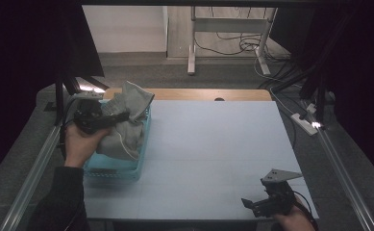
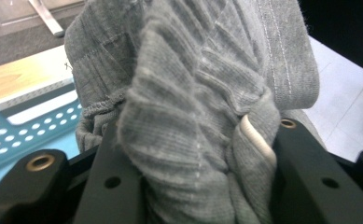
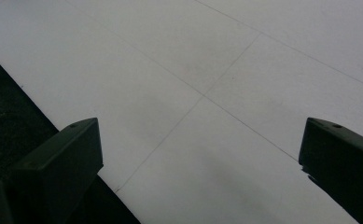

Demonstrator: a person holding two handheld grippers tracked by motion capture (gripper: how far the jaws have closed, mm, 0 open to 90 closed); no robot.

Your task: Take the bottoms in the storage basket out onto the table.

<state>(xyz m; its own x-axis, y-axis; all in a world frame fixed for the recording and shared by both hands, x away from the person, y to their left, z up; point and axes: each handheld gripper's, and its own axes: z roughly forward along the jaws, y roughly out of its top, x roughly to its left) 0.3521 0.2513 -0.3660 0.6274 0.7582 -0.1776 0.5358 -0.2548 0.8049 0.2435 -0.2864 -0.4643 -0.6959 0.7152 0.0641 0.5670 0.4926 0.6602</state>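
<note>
Left claw (image 1: 122, 115) clamping grey garment (image 2: 202, 93), basket (image 1: 115, 171) half-hidden

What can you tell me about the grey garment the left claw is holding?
The grey ribbed knit garment is soft and bunched, with stitched hems and a white drawstring cord. It is crumpled, partly lifted above the light blue perforated plastic basket at the table's left, its lower folds in the basket. The left claw is shut on a thick fold of it.

White table (image 1: 213, 144) with wooden far edge, grey floor, cables, metal stand (image 1: 232, 29) beyond.
</note>
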